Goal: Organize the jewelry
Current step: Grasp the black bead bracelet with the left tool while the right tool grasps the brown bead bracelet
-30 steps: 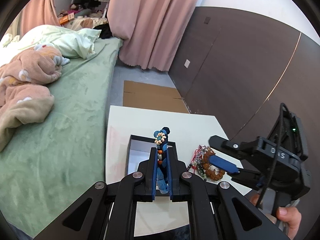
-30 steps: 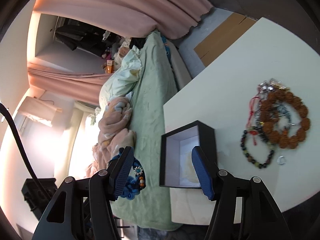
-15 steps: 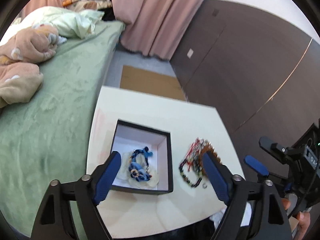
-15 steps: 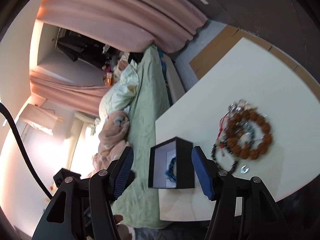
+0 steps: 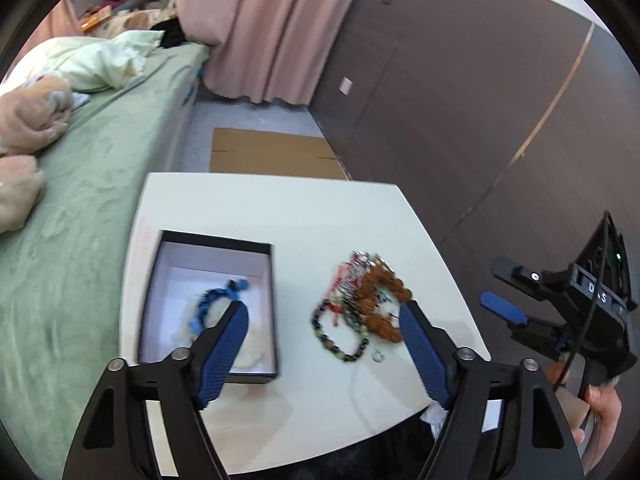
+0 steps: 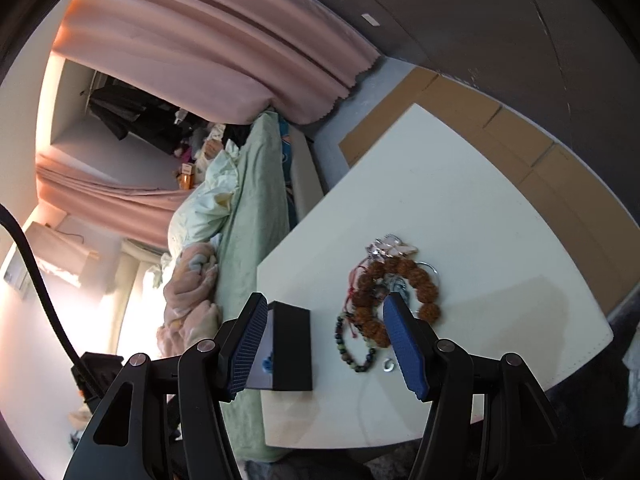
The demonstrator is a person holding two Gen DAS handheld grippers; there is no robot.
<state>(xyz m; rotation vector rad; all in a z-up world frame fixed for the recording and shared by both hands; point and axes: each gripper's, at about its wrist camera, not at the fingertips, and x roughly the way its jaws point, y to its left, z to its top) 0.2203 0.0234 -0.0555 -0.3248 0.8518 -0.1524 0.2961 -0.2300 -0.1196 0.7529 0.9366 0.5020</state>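
Observation:
A black box with a white lining [image 5: 272, 280] stands on the left of the white table [image 5: 280, 208]. A blue bead bracelet [image 5: 212, 296] lies inside it. A pile of jewelry lies to its right: a brown bead bracelet [image 5: 380, 300], a dark bead bracelet [image 5: 340, 344] and a small silver ring [image 5: 377, 356]. My left gripper [image 5: 320, 344] is open and empty above the table's near side. My right gripper [image 6: 324, 344] is open and empty, held off the right edge; it shows in the left wrist view [image 5: 504, 304]. The box [image 6: 292, 348] and pile [image 6: 392, 292] show there too.
A bed with a green cover [image 5: 80, 184] runs along the table's left side, with pillows and a blanket on it. Flat cardboard [image 5: 272, 156] lies on the floor beyond the table. A dark wall panel [image 5: 460, 100] stands to the right, pink curtains [image 5: 260, 28] behind.
My left gripper opened and let the blue bracelet drop into the box, then drew back and swung right. My right gripper pulled back from the table.

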